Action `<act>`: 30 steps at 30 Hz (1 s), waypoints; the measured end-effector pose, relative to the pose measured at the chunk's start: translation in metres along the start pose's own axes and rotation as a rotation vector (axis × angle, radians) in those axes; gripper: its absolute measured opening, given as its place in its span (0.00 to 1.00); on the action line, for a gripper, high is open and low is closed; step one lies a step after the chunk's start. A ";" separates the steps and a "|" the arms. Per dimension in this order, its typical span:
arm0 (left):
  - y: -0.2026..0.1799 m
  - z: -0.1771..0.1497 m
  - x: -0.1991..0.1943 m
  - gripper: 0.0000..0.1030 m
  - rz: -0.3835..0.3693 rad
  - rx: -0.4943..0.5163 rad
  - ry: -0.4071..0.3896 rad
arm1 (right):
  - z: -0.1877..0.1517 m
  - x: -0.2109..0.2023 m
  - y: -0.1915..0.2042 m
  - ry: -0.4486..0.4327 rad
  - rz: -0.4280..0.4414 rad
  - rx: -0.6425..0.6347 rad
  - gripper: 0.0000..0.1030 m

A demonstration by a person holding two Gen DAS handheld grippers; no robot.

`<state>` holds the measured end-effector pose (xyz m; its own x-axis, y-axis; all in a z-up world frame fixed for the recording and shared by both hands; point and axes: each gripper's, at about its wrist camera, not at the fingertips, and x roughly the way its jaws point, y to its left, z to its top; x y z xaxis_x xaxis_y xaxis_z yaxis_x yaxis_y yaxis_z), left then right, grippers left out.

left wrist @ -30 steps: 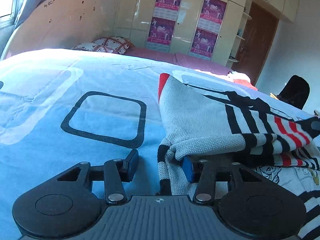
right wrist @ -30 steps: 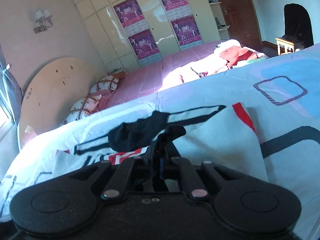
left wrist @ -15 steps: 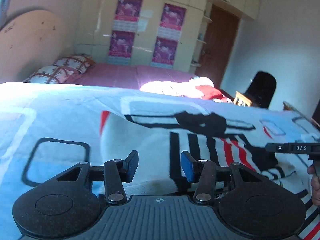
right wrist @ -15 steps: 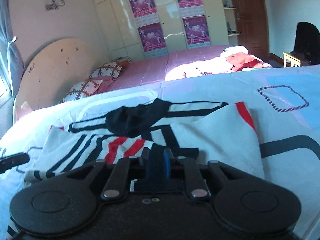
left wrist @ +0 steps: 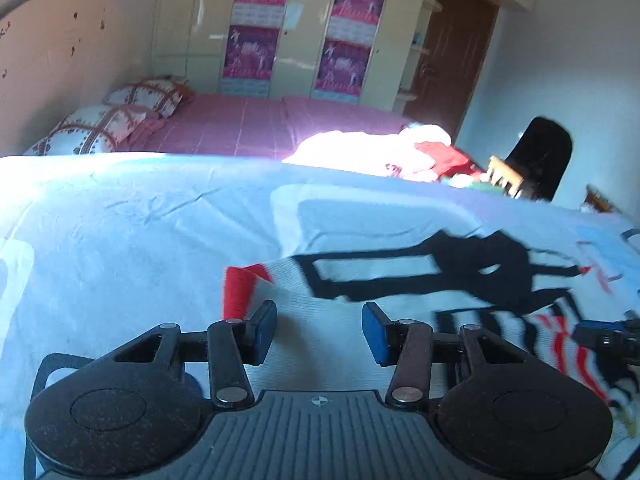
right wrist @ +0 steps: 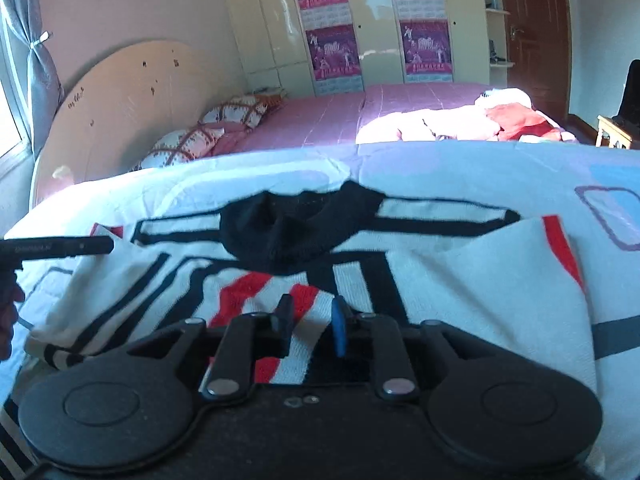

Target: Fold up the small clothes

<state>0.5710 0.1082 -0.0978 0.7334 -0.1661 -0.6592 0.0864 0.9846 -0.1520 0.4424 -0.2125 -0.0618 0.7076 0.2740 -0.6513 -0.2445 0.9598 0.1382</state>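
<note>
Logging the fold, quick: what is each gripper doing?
Left gripper: open, holding nothing.
Right gripper: open, fingers astride a sweater fold.

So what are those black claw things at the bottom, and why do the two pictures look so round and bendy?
Those are grabbers a person holds, one in each hand. Each has a tiny wide-eyed camera looking out over its two fingers, which bends the picture. One picture is from the left gripper, the other from the right gripper. Both are open and hold nothing, though a bit of sweater lies between the right one's fingers. On the blue bedspread lies a knitted white sweater with black and red stripes and a black collar, partly folded. Behind is a pink bed with pillows.
</note>
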 end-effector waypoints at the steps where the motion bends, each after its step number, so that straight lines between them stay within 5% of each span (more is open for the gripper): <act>1: 0.006 -0.003 0.005 0.46 -0.008 0.007 -0.028 | -0.001 0.000 0.000 -0.013 -0.001 -0.011 0.21; 8: 0.006 -0.005 0.002 0.46 0.007 0.032 -0.036 | 0.011 -0.004 0.015 -0.038 0.030 -0.033 0.27; 11: 0.010 0.002 0.008 0.46 0.025 0.018 -0.034 | 0.012 0.016 0.021 0.018 0.012 -0.051 0.28; 16: 0.006 0.006 -0.004 0.46 0.075 0.042 -0.049 | 0.019 -0.005 0.030 -0.068 0.036 -0.049 0.28; 20: -0.004 -0.003 -0.001 0.49 0.082 0.126 -0.024 | 0.013 0.021 0.034 0.059 0.018 -0.089 0.26; 23: -0.008 -0.003 -0.016 0.52 0.113 0.127 -0.044 | 0.014 0.008 0.028 0.027 -0.004 -0.080 0.24; 27: -0.045 0.003 -0.043 0.52 -0.006 0.132 -0.104 | 0.017 -0.005 0.019 -0.050 -0.028 -0.030 0.23; 30: -0.096 0.002 -0.027 0.52 -0.090 0.176 -0.035 | 0.016 0.000 0.021 -0.032 -0.020 -0.025 0.20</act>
<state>0.5444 0.0177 -0.0641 0.7399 -0.2553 -0.6224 0.2674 0.9606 -0.0762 0.4476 -0.1920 -0.0468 0.7332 0.2570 -0.6296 -0.2465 0.9633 0.1061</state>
